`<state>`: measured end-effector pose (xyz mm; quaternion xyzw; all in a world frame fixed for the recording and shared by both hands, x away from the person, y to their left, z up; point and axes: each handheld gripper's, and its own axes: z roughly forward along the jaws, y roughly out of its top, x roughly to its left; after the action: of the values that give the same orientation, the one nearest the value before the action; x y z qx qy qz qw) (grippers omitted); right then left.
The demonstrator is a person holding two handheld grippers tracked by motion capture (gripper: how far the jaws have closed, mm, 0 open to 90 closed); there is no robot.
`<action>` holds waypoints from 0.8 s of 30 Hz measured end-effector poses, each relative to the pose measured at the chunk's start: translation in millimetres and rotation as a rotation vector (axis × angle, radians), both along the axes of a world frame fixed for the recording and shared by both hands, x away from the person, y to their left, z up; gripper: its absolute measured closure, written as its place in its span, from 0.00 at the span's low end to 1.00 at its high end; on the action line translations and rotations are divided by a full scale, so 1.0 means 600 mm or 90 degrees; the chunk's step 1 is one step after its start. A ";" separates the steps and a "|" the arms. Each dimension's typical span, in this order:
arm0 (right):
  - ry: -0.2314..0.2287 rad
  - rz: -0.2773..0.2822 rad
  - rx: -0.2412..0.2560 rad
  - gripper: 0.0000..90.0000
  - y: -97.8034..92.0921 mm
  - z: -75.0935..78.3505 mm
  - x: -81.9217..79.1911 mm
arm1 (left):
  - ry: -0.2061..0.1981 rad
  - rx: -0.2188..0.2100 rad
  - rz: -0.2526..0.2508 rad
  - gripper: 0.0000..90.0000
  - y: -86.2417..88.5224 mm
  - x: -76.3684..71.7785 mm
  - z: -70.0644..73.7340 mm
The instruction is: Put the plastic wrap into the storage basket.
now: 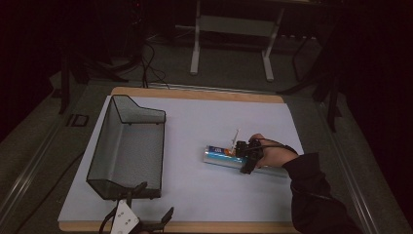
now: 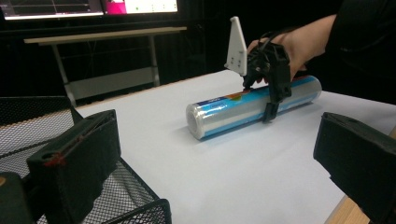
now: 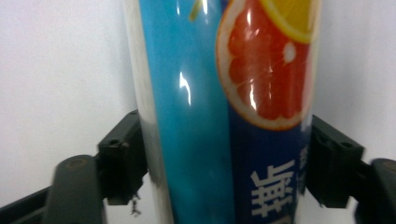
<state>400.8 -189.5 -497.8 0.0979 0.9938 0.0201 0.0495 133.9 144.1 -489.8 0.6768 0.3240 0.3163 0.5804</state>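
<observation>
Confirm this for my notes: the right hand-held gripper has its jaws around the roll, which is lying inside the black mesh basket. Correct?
Not quite. The right hand-held gripper does have its jaws around the roll, but the roll lies on the white table sheet, apart from the black mesh basket at the left. The high view shows it.

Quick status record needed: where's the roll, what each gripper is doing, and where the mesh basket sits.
roll: plastic-wrap roll with blue label and grapefruit picture, lying on its side on the white sheet
right gripper: right gripper over the roll, one jaw against each side of it
left gripper: left gripper at the near table edge, jaws apart, holding nothing
basket: black mesh basket on the left part of the sheet, nothing seen inside
roll to basket: apart, roll to the right of it
</observation>
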 end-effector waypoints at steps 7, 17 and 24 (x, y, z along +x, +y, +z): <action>-0.001 0.011 0.036 0.34 -0.011 -0.005 0.000 | 0.003 0.003 0.001 0.01 -0.002 0.002 -0.001; -0.002 -0.001 0.056 0.35 -0.015 0.001 -0.003 | 0.007 0.003 0.003 0.01 -0.002 0.003 -0.002; -0.015 -0.027 0.090 0.35 -0.022 0.026 -0.001 | 0.005 0.003 0.002 0.01 -0.004 0.003 -0.003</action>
<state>400.0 -202.8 -482.2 0.1220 0.9869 0.0902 0.0542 135.7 141.7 -491.4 0.6788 0.3266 0.3152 0.5772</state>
